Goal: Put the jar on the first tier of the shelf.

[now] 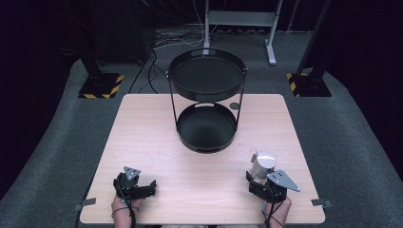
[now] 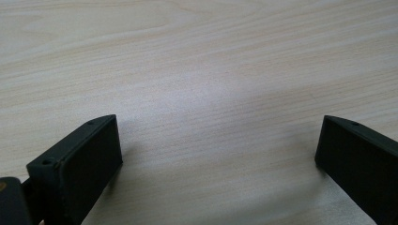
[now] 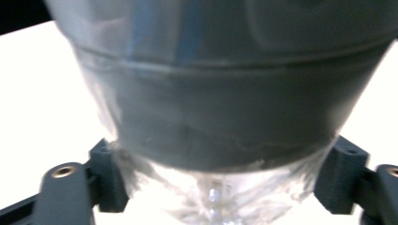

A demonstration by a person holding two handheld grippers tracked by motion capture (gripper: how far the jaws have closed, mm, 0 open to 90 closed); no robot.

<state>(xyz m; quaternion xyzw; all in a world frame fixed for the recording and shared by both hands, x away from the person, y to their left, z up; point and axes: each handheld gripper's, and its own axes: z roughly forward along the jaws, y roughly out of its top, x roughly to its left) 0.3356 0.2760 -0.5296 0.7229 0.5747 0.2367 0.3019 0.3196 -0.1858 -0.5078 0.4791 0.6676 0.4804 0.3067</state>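
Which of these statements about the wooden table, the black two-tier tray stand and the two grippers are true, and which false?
1. The left gripper holds a cup. False: its jaws stand open over bare wooden table.
2. The right gripper is closed around a clear, grey-banded container. True.
3. The black two-tier round tray stand has a bottle on its lower tray. False: both trays look empty.
4. The stand sits toward the table's far side. True.

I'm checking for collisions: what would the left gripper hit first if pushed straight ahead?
Probably nothing soon. The left gripper points right across the bare light wooden table; the right gripper lies farther that way, alignment unclear.
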